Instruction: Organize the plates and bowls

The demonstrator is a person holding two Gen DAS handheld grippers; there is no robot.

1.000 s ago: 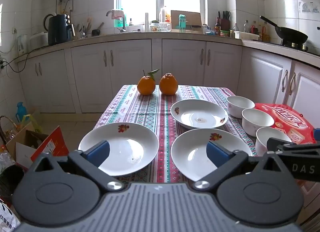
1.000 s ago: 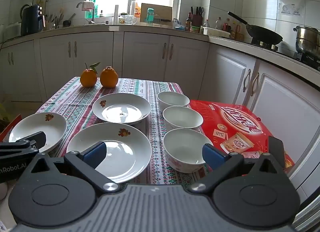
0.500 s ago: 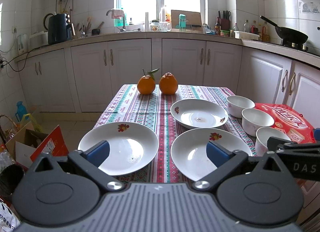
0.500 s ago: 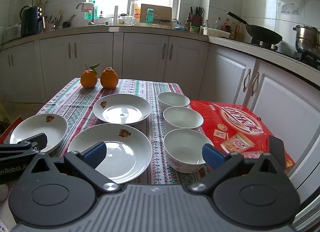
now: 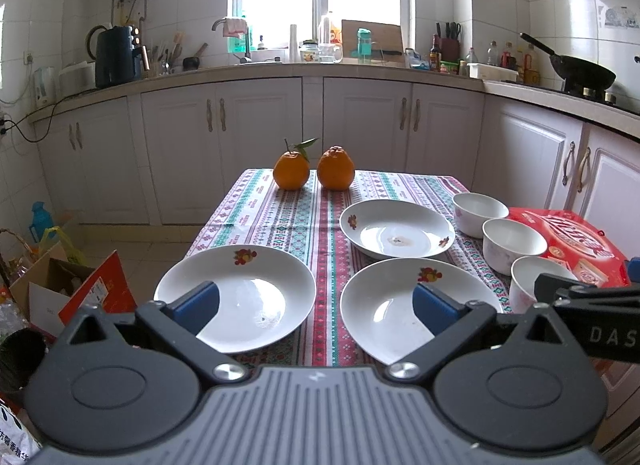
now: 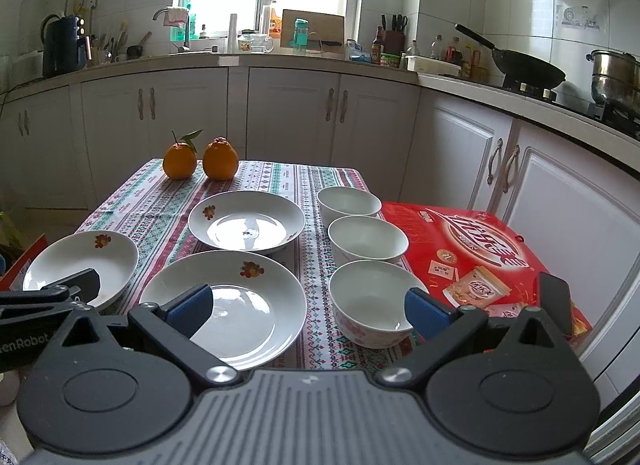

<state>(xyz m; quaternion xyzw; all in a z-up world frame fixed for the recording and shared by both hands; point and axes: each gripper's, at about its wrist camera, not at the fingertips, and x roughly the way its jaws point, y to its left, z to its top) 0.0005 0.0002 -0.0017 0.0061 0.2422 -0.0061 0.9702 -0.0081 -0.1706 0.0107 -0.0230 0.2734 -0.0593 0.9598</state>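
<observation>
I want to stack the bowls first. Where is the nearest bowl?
In the right wrist view, the nearest bowl sits right of the near plate, beside the red box.

Plates [image 5: 240, 297] white w/ small red-orange fruit motif; bowls [image 6: 366, 239] white, nearest w/ faint pink floral. Tablecloth [image 5: 316, 221] striped red/teal/white geometric. Oranges [image 5: 291, 175] orange, one w/ green leaf; box [image 6: 480, 249] red; finger pads [image 6: 190, 307] blue.

Two oranges [image 5: 313, 168] sit together; a red box [image 6: 480, 249] lies beside the tablecloth [image 5: 296, 221].

Glossy ceramic plates [image 5: 236, 297], bowls [image 6: 368, 239]; patterned cloth tbl cover [image 5: 288, 221].
</observation>
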